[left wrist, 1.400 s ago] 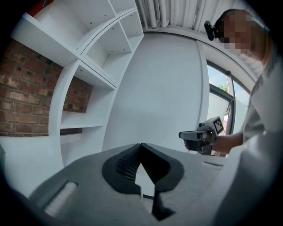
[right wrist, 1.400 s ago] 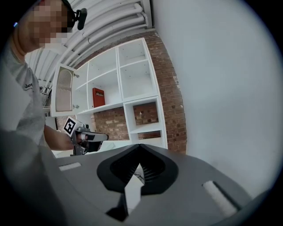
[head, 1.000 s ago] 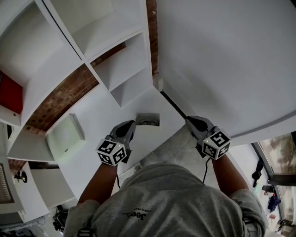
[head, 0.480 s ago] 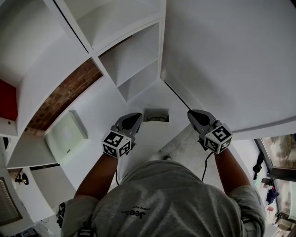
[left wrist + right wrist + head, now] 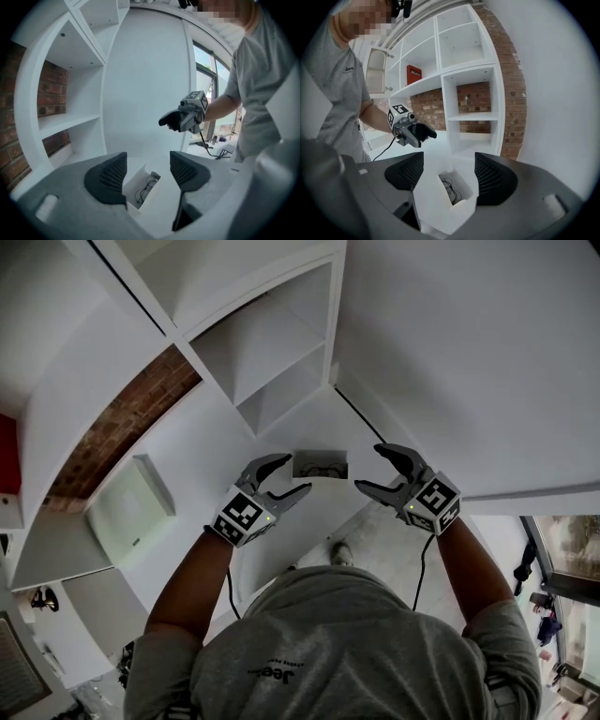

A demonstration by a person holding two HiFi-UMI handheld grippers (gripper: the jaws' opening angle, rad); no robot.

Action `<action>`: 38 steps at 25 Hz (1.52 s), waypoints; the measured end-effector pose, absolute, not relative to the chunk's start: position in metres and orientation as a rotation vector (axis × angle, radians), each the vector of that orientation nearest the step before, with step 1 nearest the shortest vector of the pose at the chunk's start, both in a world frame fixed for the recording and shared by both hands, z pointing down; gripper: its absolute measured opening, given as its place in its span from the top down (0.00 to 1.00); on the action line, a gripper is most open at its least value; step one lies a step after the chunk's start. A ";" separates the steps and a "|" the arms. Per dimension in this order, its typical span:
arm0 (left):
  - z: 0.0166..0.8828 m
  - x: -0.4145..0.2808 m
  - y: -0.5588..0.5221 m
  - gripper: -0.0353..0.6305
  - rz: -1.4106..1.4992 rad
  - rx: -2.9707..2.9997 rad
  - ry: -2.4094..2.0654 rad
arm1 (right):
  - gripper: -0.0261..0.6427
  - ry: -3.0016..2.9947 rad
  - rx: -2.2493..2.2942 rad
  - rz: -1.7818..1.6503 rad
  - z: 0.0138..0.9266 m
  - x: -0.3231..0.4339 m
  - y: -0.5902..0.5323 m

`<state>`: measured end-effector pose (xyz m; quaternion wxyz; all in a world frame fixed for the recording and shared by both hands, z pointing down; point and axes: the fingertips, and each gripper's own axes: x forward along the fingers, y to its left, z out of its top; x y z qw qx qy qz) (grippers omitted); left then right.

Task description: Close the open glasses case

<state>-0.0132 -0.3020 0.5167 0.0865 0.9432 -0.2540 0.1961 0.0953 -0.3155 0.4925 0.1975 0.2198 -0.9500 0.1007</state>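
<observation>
The case point(image 5: 320, 465) lies open on the desk point(image 5: 202, 460), glasses point(image 5: 451, 188) inside only a dark tangle. Your left gripper point(image 5: 295, 474) and right gripper point(image 5: 367, 468) flank it, jaws opening, gripping nothing.

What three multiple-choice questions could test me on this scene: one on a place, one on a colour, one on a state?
1. Where is the glasses case? A on the floor; B on the white counter; C on a shelf.
2. What colour is the case? A red; B black; C white.
3. Is the case A shut, B open, or C upside down?

Answers: 1 B, it rests on the counter's flat top. 2 C, its walls are white. 3 B, the glasses show inside it.
</observation>
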 end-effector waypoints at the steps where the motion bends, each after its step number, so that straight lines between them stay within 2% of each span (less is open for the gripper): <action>1: 0.525 -0.013 -0.304 0.50 0.635 2.825 -0.736 | 0.43 -2.634 0.583 0.251 0.503 0.092 -0.316; 10: 0.604 -0.013 -0.319 0.37 0.989 2.915 -0.485 | 0.31 -2.470 0.363 0.108 0.592 0.073 -0.325; 18: 0.667 -0.009 -0.335 0.30 1.176 2.944 -0.365 | 0.27 -2.355 0.289 0.024 0.656 0.068 -0.347; 26: 0.706 -0.006 -0.346 0.30 1.245 2.932 -0.302 | 0.27 -2.295 0.210 0.003 0.700 0.061 -0.353; 38: 0.714 -0.007 -0.345 0.34 1.201 2.930 -0.289 | 0.37 -2.329 0.161 0.027 0.714 0.061 -0.348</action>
